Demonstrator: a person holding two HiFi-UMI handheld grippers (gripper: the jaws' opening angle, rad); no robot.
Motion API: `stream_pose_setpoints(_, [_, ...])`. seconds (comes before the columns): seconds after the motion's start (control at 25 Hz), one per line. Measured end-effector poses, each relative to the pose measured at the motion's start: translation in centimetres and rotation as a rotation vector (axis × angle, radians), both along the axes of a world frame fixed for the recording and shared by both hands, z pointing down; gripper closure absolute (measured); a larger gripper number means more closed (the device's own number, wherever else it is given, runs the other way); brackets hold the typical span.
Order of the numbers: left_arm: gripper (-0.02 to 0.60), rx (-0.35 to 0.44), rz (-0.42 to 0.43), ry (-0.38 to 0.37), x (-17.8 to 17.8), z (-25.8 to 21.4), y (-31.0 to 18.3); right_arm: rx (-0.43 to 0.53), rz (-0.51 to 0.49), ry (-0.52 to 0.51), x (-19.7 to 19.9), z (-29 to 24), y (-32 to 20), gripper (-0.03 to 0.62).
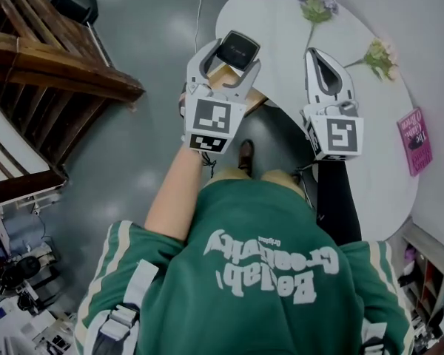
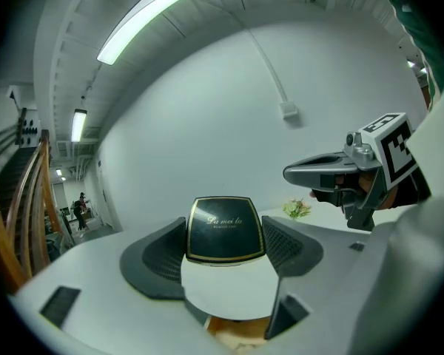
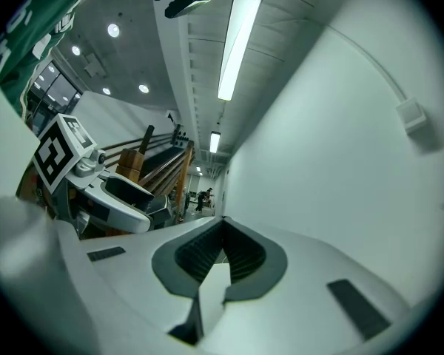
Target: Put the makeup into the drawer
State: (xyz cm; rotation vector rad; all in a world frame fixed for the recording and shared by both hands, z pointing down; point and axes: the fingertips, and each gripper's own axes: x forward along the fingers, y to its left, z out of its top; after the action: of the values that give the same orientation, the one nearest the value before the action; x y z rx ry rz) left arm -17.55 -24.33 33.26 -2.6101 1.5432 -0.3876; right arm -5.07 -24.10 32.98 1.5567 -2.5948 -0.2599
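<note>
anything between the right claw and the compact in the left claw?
No. In the head view, only bare table lies between the right claw and the compact, which the left claw grips.

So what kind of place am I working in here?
Probably an indoor studio or lab hall: grey floor, wooden staircase, strip light overhead, white table against a wall.

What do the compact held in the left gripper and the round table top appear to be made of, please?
Compact: probably hard plastic, glossy black, given its soft sheen; the gold edge line and lettering look like metallic foil or print.
Table: smooth matte white, perhaps laminate or painted board; no grain shows.
</note>
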Motion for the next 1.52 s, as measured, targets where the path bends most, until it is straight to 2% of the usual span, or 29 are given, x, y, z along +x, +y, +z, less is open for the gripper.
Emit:
stream_pose_setpoints(0.24, [0.233, -0.016, 0.021, -0.008, -3.6, 1.1, -1.6, -0.014, -0.001, 0.003, -4.3, 0.8, -1.6, 0.585])
stream_pose_setpoints(0.36, [0.233, -0.065, 0.039, -0.017, -4.4, 3.7, -2.4, -0.023, 0.014, 0.010, -4.8, 1.1, -2.1, 0.585])
stream_pose_setpoints(0.76, [0.233, -0.447, 0.032, -0.176, -9.2, 23.4, -3.8, -0.070, 0.071, 0.065, -4.5, 2.5, -2.6, 0.585])
stream_pose_setpoints(0.96, [0.233, -0.616, 0.050, -0.242, -9.7, 30.9, -3.0, -0.086, 0.085, 0.069, -4.6, 3.0, -2.6, 0.585])
stream_pose_setpoints(1.12, [0.233, -0.745, 0.057, -0.274, -10.0, 35.9, -2.1, -0.125, 0.081, 0.119, -4.5, 4.3, -2.2, 0.585])
stream_pose_setpoints(1.28, [0.233, -0.829, 0.050, -0.296, -10.7, 39.0, -1.6, -0.143, 0.089, 0.134, -4.4, 5.0, -1.9, 0.585])
stream_pose_setpoints(1.44, [0.233, -0.865, 0.036, -0.307, -10.9, 40.7, -1.6, -0.173, 0.095, 0.143, -3.7, 6.0, -1.8, 0.585])
stream_pose_setpoints(1.52, [0.233, -0.884, 0.038, -0.340, -11.0, 41.5, -1.2, -0.161, 0.095, 0.132, -3.8, 5.8, -2.0, 0.585])
